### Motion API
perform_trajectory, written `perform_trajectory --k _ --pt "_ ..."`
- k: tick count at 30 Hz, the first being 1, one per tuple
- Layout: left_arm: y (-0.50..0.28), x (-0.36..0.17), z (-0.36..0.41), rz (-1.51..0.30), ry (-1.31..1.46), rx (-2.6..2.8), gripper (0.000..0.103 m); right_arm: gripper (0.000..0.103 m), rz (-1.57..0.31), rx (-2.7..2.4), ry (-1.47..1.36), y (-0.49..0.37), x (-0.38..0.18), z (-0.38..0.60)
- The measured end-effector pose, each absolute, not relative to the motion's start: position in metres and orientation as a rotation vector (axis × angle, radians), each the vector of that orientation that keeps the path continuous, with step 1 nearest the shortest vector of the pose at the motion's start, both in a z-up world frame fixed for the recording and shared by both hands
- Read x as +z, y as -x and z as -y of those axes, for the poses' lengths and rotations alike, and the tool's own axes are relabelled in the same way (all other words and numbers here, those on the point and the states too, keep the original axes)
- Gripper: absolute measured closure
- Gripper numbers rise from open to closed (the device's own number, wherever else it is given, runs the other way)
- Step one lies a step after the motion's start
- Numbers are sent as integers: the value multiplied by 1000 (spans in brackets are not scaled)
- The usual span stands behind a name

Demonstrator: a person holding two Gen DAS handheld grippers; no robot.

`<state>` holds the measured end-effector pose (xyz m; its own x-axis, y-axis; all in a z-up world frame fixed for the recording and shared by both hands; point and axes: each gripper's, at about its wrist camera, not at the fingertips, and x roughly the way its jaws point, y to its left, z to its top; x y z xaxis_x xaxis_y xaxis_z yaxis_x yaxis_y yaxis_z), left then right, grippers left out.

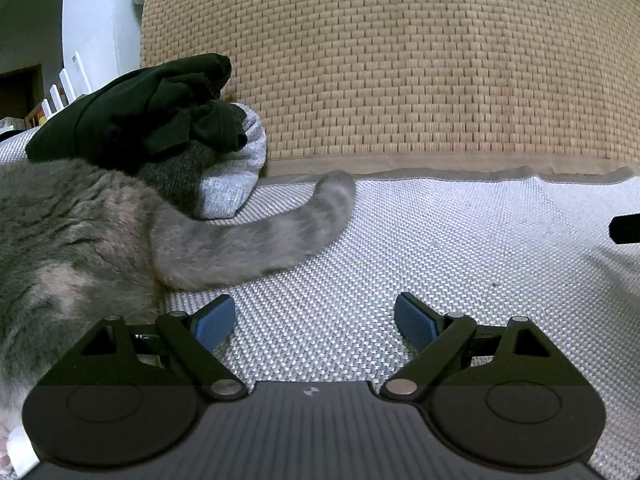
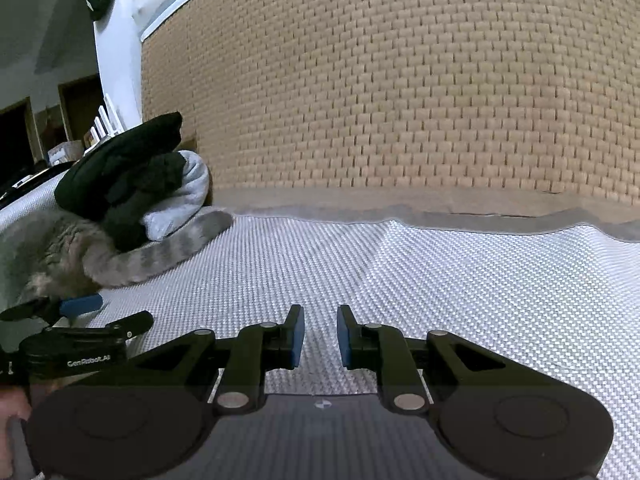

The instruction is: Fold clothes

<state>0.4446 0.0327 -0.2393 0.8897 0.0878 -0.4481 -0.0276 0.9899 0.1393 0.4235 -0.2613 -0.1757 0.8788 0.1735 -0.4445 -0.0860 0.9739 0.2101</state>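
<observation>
Jaws empty; left gripper (image 2: 80, 306) body reads "GenRobot.AI" in white lettering.

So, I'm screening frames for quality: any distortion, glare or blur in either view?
Left wrist: the woven headboard bulges from fisheye distortion; the cat is soft up close. Right wrist: same bulge, bright sheen on the mat, dark corners; the clothes pile looks slightly blurred.
</observation>
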Motion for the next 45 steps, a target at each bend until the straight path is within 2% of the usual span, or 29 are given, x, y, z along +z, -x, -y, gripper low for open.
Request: perform_trajectory --k 18,26,40,45 --pt "-446 -238 -32 -492 -142 66 8 80 -442 -47 -412 -398 -165 365" --pt "-447 -238 -30 -496 -160 75 2 80 -455 11 -414 -395 -167 353" --pt "-449 -238 -35 -538 -142 61 1 80 -461 29 -264 -373 -150 332" --pt "-447 -237 -35 -551 -142 61 0 80 -462 18 -325 -353 -151 333"
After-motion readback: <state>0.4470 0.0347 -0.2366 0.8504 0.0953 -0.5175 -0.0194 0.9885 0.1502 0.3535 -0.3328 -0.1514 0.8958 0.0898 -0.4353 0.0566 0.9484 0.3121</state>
